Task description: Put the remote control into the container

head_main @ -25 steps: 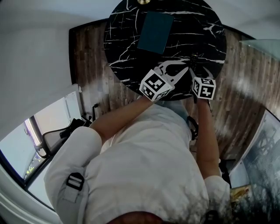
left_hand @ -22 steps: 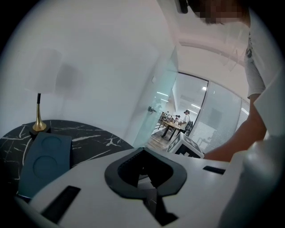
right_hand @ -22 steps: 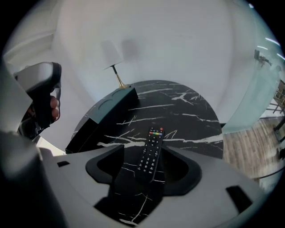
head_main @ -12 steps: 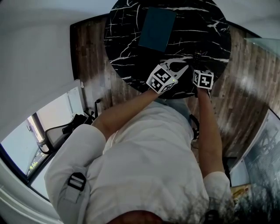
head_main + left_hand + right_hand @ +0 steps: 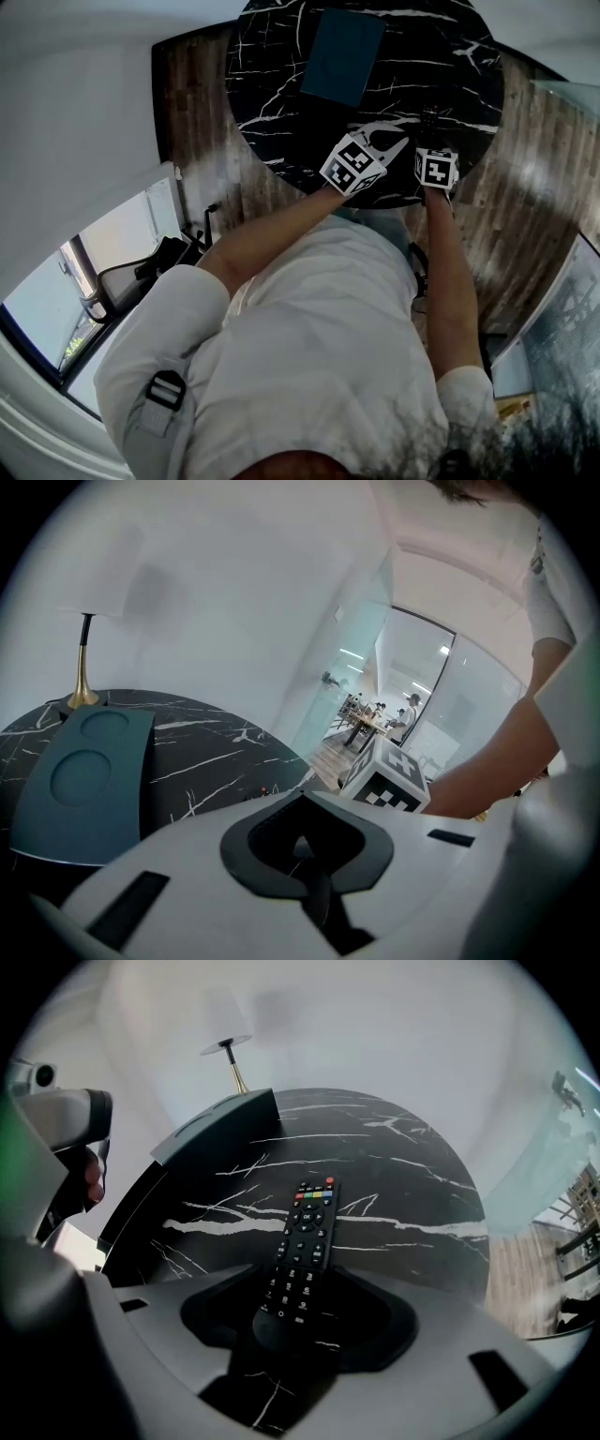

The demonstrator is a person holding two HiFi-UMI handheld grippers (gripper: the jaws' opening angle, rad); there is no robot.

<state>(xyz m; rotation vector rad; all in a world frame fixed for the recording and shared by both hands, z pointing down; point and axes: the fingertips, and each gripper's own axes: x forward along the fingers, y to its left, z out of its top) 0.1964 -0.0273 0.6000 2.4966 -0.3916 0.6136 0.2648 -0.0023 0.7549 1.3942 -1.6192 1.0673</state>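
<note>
Table [image 5: 272, 94]: round, black marble with white veins. Both my claws are over its near edge.

Container [image 5: 342, 56]: flat teal tray on the far half of the table, with two round recesses in its top as seen in the left gripper view. Nothing is in it.

Lamp [image 5: 230, 1058]: white shade on a brass stem, standing at the far rim behind the container.

Left gripper [image 5: 300, 799]: the jaws are together at their tips with nothing held. Through the gap behind the tips I see only table top. It sits just left of my other claw, pointing across the table.

Right gripper [image 5: 300, 1316]: tilted steeply down, its jaws have just been opening and now stand wide. The near end of the remote lies between them, and the pads are clear of its sides.

Remote control [image 5: 302, 1255]: black, flat on the marble, buttons up, with the row of coloured keys at the far end. It lies to the right of the container and well apart from it.
</note>
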